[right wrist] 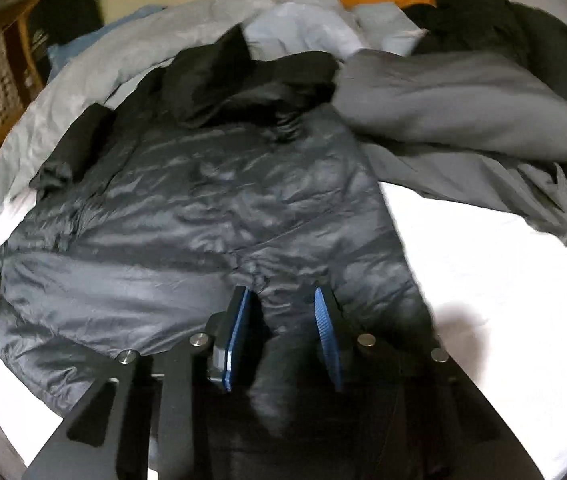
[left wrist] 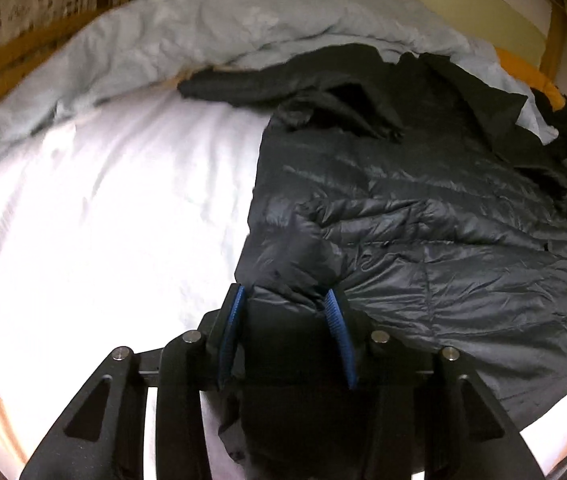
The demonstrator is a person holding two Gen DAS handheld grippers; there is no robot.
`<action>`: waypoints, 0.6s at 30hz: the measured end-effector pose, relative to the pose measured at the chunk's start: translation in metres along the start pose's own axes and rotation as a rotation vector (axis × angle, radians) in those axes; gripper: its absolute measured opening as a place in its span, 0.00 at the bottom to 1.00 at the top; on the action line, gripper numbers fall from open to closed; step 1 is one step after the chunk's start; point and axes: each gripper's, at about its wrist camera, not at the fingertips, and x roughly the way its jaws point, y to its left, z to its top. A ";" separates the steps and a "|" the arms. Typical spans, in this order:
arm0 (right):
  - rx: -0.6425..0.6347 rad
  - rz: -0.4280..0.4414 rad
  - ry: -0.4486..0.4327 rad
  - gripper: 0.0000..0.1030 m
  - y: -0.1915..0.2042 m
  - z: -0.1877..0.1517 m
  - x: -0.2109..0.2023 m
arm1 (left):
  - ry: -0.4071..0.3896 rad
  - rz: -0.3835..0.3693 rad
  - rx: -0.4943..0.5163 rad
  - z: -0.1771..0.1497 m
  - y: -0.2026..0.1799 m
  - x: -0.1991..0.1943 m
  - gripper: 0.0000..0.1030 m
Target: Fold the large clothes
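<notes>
White bed sheet (left wrist: 103, 220) carries the dark puffer jacket (right wrist: 203, 208), spread flat for folding. Each hand-held gripper, left (left wrist: 285, 300) and right (right wrist: 283, 300), pinches the jacket's near hem, ready to lift it.

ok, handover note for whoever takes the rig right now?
Left gripper: jaws around the near hem of the dark puffer jacket, fabric between the pads.
Right gripper: same, hem bunched between its pads.
Jacket lies spread on the white sheet, collar toward the pale blue duvet; grey blanket beside it.
Done: both at the hem.
Left: confirm grips, then every fold.
</notes>
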 end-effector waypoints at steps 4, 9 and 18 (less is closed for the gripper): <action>-0.035 -0.098 -0.046 0.35 -0.003 0.003 -0.014 | -0.041 -0.038 0.043 -0.002 -0.001 -0.025 0.38; -0.134 0.048 -0.121 0.35 0.017 -0.007 -0.059 | -0.197 -0.091 0.238 -0.016 -0.024 -0.093 0.39; -0.446 -0.090 -0.209 0.64 0.093 -0.081 -0.085 | -0.015 -0.201 0.440 -0.084 -0.076 -0.074 0.47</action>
